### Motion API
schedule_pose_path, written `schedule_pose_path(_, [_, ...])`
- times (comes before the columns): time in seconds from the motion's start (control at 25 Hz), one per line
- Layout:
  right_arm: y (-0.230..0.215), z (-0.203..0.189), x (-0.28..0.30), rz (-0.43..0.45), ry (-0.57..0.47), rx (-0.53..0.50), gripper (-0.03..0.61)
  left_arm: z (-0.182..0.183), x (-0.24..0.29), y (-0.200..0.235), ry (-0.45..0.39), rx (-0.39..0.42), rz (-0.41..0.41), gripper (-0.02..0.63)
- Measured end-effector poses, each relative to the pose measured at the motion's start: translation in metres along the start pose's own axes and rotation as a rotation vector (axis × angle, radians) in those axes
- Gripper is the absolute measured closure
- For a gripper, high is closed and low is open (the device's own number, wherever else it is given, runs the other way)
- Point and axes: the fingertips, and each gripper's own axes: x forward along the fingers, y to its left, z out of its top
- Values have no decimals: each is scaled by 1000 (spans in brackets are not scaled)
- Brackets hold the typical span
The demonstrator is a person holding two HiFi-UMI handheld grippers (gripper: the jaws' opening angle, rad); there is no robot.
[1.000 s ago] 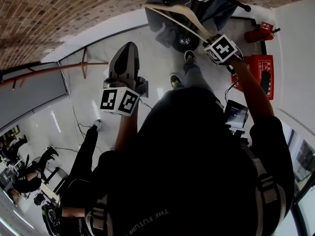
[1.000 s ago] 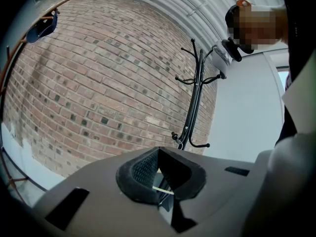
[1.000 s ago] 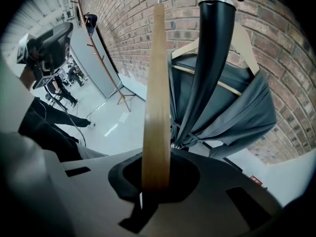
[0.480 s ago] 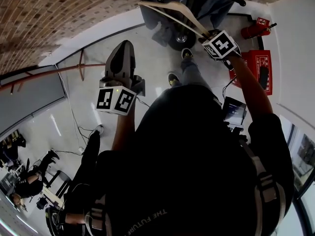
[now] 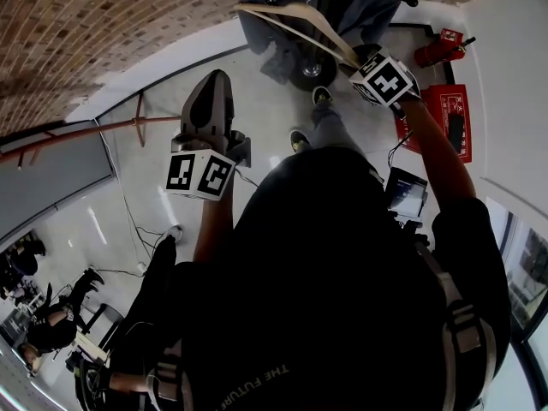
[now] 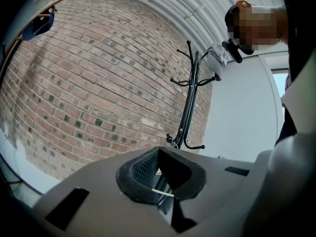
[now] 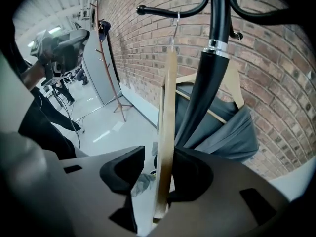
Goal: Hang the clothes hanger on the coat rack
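one clothes hanger [image 7: 165, 132] hangs bare on the coat rack [image 7: 212, 73] beside a grey garment [image 7: 232, 132]; right gripper [image 7: 160, 177] fingers [image 7: 121, 174], just opening, stand spread around it; left gripper [image 6: 160, 179] fingers [image 6: 138, 174] pressed together.

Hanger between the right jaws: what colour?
Hanger: pale wood; clearest in the right gripper view.

Coat rack [image 7: 213, 73] on pale floor [image 5: 267, 92], clothes hanger [image 7: 165, 132] hooked on its arm

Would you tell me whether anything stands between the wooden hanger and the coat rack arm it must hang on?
Nothing visible does. The hook of the hanger already appears to sit over an arm of the coat rack. The jaws of the right gripper have just been opening, the hanger between them.
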Motion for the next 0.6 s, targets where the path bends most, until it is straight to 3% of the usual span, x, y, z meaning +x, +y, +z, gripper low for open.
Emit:
schedule_pose_path(0.36, [2,14,-20,-53,-60,-76,393,1,3,-7,0,9,-22,600])
schedule_pose_path(0.6, [1,33,-49,-111,-176,-88,391,1,-2,-12,-2,15,-33,600])
